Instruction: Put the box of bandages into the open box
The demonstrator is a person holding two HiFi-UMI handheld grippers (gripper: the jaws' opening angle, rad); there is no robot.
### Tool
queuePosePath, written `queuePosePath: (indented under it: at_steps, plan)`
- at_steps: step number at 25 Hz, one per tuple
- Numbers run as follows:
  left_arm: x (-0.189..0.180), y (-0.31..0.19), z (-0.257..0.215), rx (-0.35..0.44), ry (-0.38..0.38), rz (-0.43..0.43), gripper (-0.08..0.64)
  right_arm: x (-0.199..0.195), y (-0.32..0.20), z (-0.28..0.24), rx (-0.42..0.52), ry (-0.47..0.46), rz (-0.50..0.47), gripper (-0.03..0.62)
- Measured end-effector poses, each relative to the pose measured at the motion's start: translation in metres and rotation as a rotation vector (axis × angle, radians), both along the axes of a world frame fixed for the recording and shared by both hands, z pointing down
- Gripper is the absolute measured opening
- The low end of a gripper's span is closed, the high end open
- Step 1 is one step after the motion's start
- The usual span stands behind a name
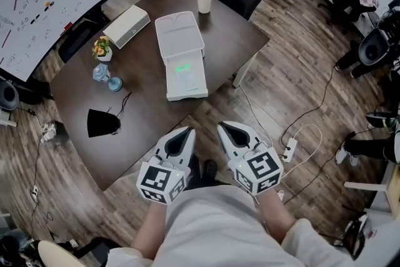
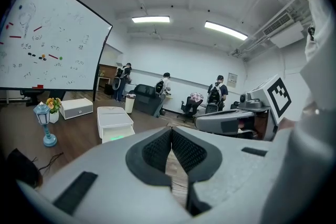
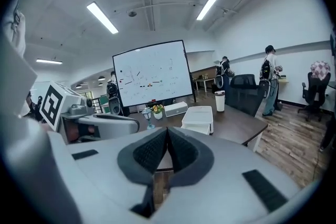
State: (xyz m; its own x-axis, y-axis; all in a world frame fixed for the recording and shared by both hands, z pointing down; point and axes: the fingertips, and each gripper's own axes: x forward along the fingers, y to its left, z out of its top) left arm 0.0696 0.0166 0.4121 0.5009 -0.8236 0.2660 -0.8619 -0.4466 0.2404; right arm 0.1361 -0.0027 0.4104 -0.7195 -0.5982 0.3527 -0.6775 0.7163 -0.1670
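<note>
- The open box (image 1: 179, 34): 1 white rectangular box on the middle of the dark table (image 1: 150, 106), its lid swung back flat.
- The box of bandages (image 1: 182, 69): pale with a green patch, lying flat inside its tray.

Bare dark brown wooden bench (image 1: 150, 115) runs from its near corner up to the white open plastic box (image 1: 187, 95); a black cloth mask (image 1: 102, 122) lies off left.
</note>
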Motion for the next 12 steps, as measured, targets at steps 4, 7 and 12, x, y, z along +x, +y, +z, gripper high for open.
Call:
queuePosePath:
  at_steps: [4,7,12]
  plan:
    - [0.001,-0.001,-0.004,0.009,0.001,0.003,0.006,-0.004,0.002,-0.011,0.037,-0.014,-0.016,0.005]
    - [0.001,0.000,-0.005,0.007,-0.001,0.006,0.006,-0.003,0.004,-0.014,0.046,-0.016,-0.013,0.005]
    - [-0.002,0.001,-0.005,0.009,-0.003,0.006,0.006,0.000,0.004,-0.011,0.039,-0.034,0.004,0.003]
